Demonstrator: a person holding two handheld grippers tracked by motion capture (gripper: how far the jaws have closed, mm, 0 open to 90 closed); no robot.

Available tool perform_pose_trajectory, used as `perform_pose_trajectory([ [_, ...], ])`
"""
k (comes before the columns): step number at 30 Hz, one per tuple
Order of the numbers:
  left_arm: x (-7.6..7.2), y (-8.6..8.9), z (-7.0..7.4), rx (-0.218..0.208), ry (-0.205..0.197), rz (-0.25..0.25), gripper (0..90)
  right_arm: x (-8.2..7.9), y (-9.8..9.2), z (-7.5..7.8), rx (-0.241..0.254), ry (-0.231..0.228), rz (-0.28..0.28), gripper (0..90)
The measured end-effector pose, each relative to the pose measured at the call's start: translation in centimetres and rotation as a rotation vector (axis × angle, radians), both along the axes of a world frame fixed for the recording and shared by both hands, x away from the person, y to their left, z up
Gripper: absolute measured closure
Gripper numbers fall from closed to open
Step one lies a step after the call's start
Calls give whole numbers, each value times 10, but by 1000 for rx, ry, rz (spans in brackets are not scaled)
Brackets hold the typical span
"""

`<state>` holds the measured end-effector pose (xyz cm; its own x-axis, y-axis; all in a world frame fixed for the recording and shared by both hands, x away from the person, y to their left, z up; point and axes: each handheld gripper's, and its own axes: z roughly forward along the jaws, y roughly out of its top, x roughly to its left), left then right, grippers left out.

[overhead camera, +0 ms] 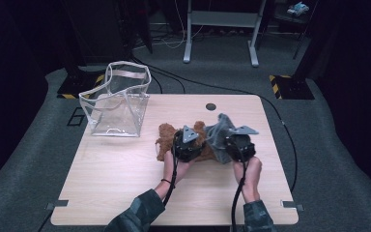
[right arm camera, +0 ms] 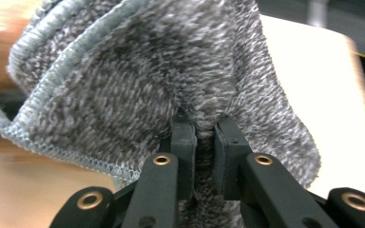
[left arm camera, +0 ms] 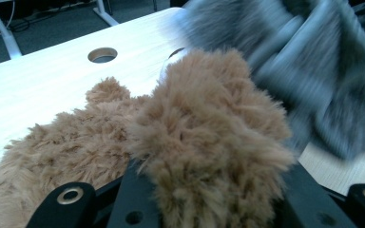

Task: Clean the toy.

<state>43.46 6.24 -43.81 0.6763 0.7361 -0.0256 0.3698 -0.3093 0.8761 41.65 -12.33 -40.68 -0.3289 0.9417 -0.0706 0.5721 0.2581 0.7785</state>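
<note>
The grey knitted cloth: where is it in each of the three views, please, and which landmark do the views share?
High view: the grey knitted cloth sits right of centre on the table, raised by the right hand-held gripper.
Left gripper view: upper right, blurred, behind the brown plush toy.
Right gripper view: centre, pinched between the jaws.
Shared landmark: the round hole in the tabletop, seen at upper left in the left gripper view.

The plush toy (overhead camera: pixel 166 140) lies mid-table (overhead camera: pixel 116 179) — the landmark. The knitted cloth (overhead camera: pixel 218 133) sits just to its right, touching it. The open-topped bag (overhead camera: pixel 117 99) stands behind and left of it — near the table's far-left corner.
</note>
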Motion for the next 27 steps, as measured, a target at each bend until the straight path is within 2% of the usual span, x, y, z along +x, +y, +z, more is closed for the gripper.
perform_pose_trajectory([
  [1,0,0,0,0,0,0,717,0,0,0,0,0,0,807],
  [2,0,1,0,-1,-1,5,715,5,18,-4,-27,14,42,809],
  [5,1,3,0,5,8,-3,684,13,19,-12,-28,41,17,811],
  [6,0,3,-1,6,9,0,684,15,16,-14,-14,48,14,812],
  [7,0,4,0,11,7,4,646,17,14,-17,5,47,3,812],
  [11,-12,11,4,42,-34,29,496,16,16,-16,-9,38,0,811],
  [12,-19,19,7,61,-66,40,447,16,15,-16,-16,33,5,811],
  [13,-19,19,7,61,-66,40,430,16,15,-16,-16,33,5,811],
  [17,-29,39,7,95,-103,76,382,16,15,-16,-11,33,0,811],
  [21,-33,65,8,100,-113,148,343,16,13,-16,-3,25,-11,810],
  [22,-32,72,8,93,-110,163,324,15,12,-16,-4,13,-10,809],
  [25,-25,89,5,65,-54,187,321,13,12,-15,5,15,-20,808],
  [26,-23,92,4,63,-33,179,337,12,11,-14,-2,8,-22,808],
  [27,-20,96,1,41,-9,172,381,11,10,-12,0,6,-21,808],
])
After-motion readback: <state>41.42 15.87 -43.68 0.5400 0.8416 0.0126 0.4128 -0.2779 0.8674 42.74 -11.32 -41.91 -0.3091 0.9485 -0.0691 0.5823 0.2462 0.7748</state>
